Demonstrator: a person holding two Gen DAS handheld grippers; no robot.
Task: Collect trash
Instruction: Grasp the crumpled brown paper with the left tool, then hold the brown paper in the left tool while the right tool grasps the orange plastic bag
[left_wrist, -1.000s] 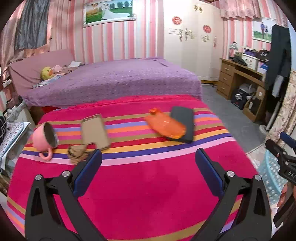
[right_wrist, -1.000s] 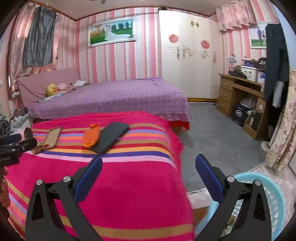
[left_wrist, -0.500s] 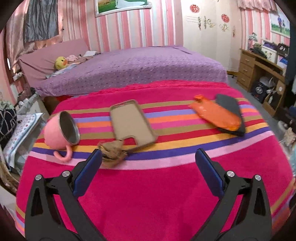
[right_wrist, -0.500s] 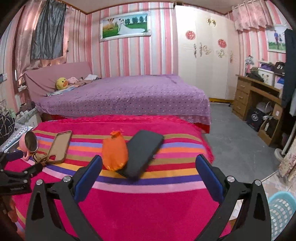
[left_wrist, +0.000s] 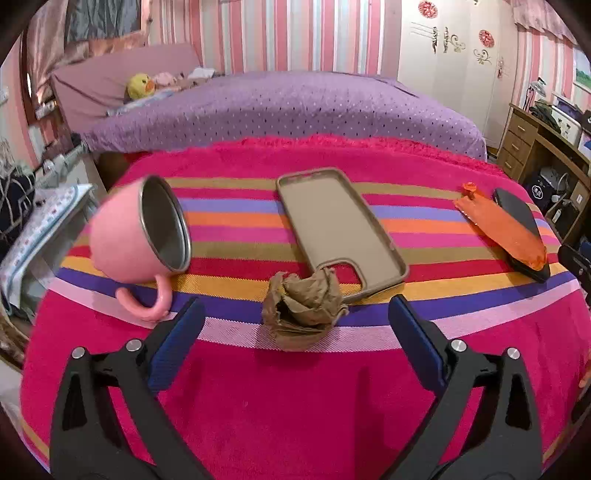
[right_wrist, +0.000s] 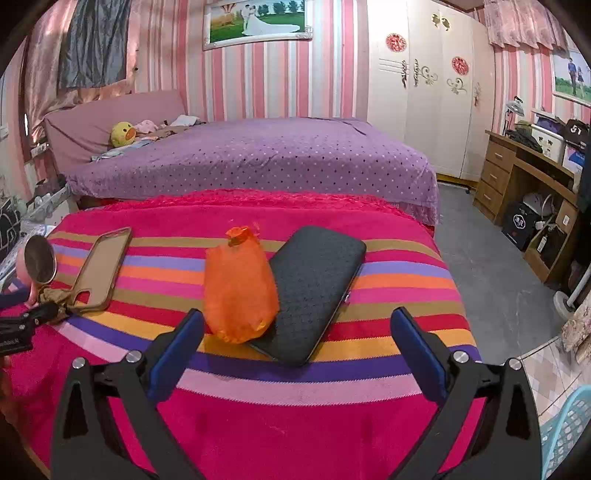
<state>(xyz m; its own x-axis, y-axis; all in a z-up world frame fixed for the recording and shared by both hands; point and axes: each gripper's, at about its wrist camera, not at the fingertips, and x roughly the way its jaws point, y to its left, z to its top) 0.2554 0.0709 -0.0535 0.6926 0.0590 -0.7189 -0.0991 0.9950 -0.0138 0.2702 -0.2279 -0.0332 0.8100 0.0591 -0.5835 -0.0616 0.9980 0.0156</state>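
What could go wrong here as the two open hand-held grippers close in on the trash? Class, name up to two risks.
1. The crumpled brown paper touches the beige phone case, so the left hand-held gripper might drag the case along.
2. The orange bag leans on the black phone; the right hand-held gripper could pinch or shift the phone.

Pink striped blanket (left_wrist: 295, 387) filling the lower frame, pink mug (left_wrist: 138, 236) on its side at left, tan phone case (left_wrist: 338, 227) at centre, crumpled brown paper (left_wrist: 303, 308) touching it, orange bag (left_wrist: 504, 230) over dark pouch (left_wrist: 517, 206) at right
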